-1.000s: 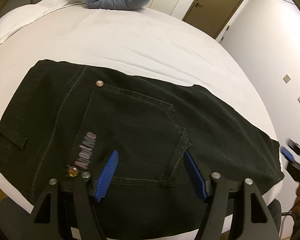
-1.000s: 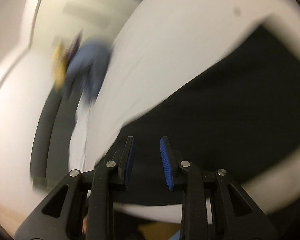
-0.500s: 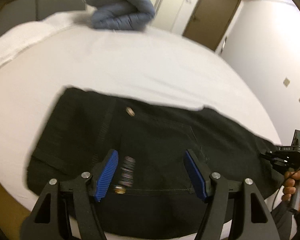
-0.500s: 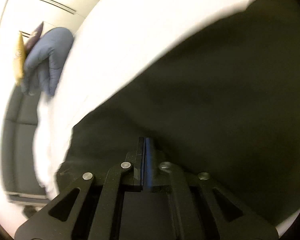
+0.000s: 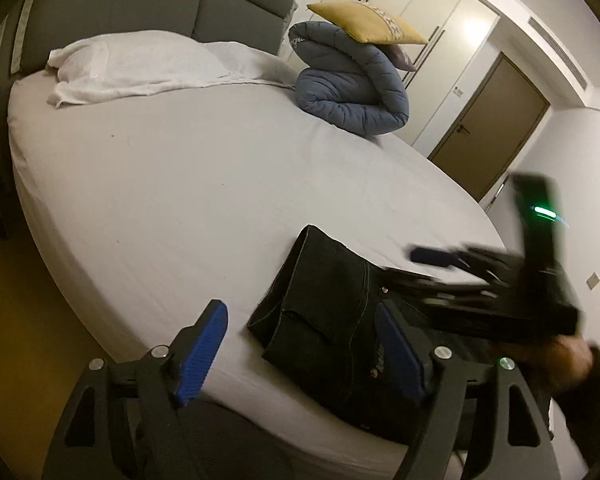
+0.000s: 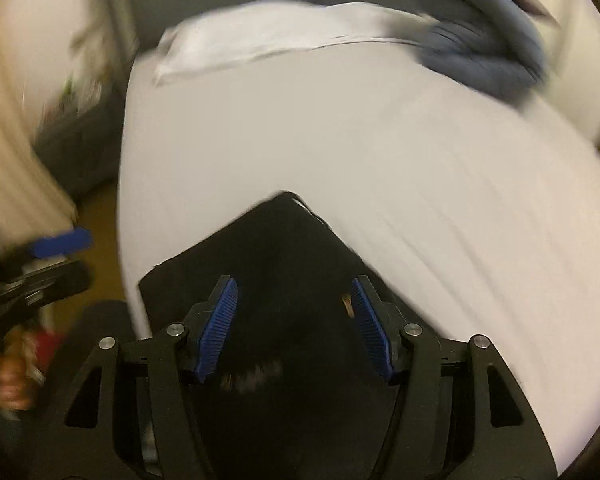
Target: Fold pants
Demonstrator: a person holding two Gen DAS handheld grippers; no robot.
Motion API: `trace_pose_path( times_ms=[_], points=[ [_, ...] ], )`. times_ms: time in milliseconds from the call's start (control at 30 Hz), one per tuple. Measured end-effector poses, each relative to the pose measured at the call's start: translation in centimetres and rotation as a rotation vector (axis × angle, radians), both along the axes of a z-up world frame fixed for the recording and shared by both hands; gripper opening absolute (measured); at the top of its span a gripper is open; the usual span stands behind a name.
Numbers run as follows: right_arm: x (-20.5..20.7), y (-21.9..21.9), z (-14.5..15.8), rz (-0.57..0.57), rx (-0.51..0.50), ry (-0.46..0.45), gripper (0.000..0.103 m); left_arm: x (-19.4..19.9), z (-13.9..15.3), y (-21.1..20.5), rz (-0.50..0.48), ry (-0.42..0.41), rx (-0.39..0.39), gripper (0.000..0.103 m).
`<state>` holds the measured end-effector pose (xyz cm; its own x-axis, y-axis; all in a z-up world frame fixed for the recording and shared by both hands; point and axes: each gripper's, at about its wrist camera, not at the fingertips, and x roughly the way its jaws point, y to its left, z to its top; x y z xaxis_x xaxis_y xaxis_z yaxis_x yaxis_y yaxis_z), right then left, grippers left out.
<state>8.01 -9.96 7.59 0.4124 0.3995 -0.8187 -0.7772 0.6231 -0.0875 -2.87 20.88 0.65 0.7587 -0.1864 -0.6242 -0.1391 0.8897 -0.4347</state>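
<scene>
Now the black pants (image 5: 332, 320) lie folded at the lower right of the frame on the white bed (image 5: 188, 184). Both the left gripper (image 5: 300, 350) and right gripper (image 6: 294, 328) have their jaws spread wide, pinching nothing, above the cloth.

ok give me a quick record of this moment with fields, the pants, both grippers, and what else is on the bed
pants: black pants, folded into a compact bundle near the bed's foot edge
left gripper: open, empty, one of its fingers over the pants
right gripper: open, empty, over the pants
bed: white sheet
pillow: white pillow by the grey headboard
duvet: rolled blue duvet, yellow cushion on top
</scene>
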Motion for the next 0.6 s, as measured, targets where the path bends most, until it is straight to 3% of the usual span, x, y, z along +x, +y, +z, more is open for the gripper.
trace_pose_path(
  times_ms=[133, 267, 333, 367, 400, 500, 600],
  points=[
    [2.2, 5.4, -3.4, 0.083, -0.161, -0.017, 0.058, 0.3, -1.0, 0.3, -0.020, 0.015, -0.052, 0.078],
    [2.8, 7.5, -8.5, 0.119, -0.289, -0.035, 0.054, 0.6, -2.6, 0.3, -0.032, 0.051, -0.073, 0.078],
    [3.1, 8.3, -9.0, 0.110, -0.292, -0.065, 0.038, 0.7, -3.1, 0.7, -0.026, 0.057, -0.087, 0.078],
    [3.4, 8.7, -9.0, 0.095, -0.289, -0.072, 0.016, 0.8, -3.2, 0.7, -0.024, 0.058, -0.085, 0.078],
    [4.0, 8.9, -9.2, 0.063, -0.291, -0.088, 0.005, 0.9, -3.3, 0.8, -0.023, 0.059, -0.084, 0.078],
    [6.0, 9.7, -9.7, -0.009, -0.261, -0.051, 0.003, 1.3, -3.4, 1.1, -0.025, 0.057, -0.083, 0.078],
    [6.3, 11.0, -11.2, -0.015, -0.296, -0.076, 0.000, 1.5, -3.1, 1.1, -0.029, 0.048, -0.065, 0.078]
  ],
)
